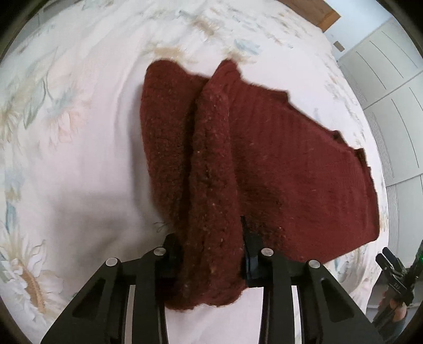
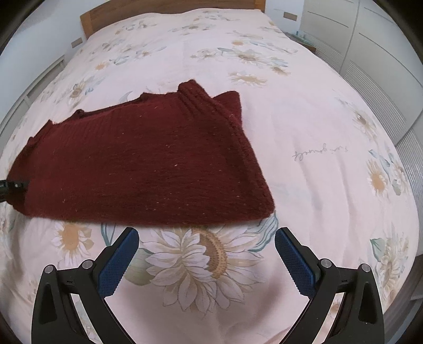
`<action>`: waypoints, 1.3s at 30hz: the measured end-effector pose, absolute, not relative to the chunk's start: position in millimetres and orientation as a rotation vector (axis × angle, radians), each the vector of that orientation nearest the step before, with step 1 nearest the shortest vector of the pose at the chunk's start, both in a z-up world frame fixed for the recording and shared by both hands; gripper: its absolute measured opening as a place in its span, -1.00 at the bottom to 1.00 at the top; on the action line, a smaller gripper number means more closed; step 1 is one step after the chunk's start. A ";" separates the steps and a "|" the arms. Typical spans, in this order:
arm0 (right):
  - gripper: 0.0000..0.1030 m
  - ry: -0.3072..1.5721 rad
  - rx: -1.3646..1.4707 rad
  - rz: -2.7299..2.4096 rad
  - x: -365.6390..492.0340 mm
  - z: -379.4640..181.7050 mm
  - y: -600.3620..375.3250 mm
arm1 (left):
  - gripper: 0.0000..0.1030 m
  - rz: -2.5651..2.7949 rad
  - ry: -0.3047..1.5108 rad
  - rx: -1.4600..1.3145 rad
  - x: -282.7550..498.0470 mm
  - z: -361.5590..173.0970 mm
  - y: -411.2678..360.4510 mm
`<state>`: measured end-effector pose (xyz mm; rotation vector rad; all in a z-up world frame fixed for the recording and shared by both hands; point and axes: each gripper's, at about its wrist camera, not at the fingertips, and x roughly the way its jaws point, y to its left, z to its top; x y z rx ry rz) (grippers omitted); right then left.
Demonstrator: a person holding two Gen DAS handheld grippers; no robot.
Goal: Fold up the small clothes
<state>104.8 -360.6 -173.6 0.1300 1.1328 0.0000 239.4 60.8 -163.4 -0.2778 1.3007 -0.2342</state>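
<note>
- Floral bedspread [image 2: 317, 111] covers a bed with a wooden headboard [image 2: 169, 10] at the far end and pale wardrobe doors [image 2: 370, 53] along one side; no counter here, so the bed carries everything.
- On the bed's near half lies a dark red knitted garment [image 2: 148, 164], folded into a rough slab, closer to the foot than to the headboard and toward the left side as the right wrist view shows it.
- Left gripper [image 1: 211, 254] is pinching a thick, bunched edge of the knit [image 1: 211, 211] between its fingers, with doubled layers rising from the clamp.
- Right gripper [image 2: 206, 264] is spread wide and holds nothing, with its blue pads [image 2: 119, 262] over the sunflower print just short of the garment's near edge.
- Long axis: the slab runs across the bed, from side to side, in the right wrist view; its ribbed fold edge [image 2: 238, 148] runs toward the headboard.
- Risk, as I judge it: only one end is held, so lifting or pulling could let the free end sag and the stacked layers slide apart.
- The bulky knit could also slip out of the clamp, since the bunch is thick and soft.
- Dragging may rumple the loose bedspread beneath it and skew the fold.
</note>
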 end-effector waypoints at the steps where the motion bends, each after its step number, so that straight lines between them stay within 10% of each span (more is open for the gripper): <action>1: 0.99 1.128 0.135 -0.004 104.2 -172.6 -363.1 | -0.48 -0.250 1.285 -0.280 234.8 -153.3 60.0; 21: 0.99 1.025 0.220 -0.092 91.0 -143.5 -440.6 | -0.58 -0.565 1.117 -0.169 266.9 -22.5 -147.1; 39: 0.99 1.108 0.291 -0.176 64.8 -173.5 -487.8 | -0.41 -0.521 1.271 0.181 238.2 -140.5 -290.1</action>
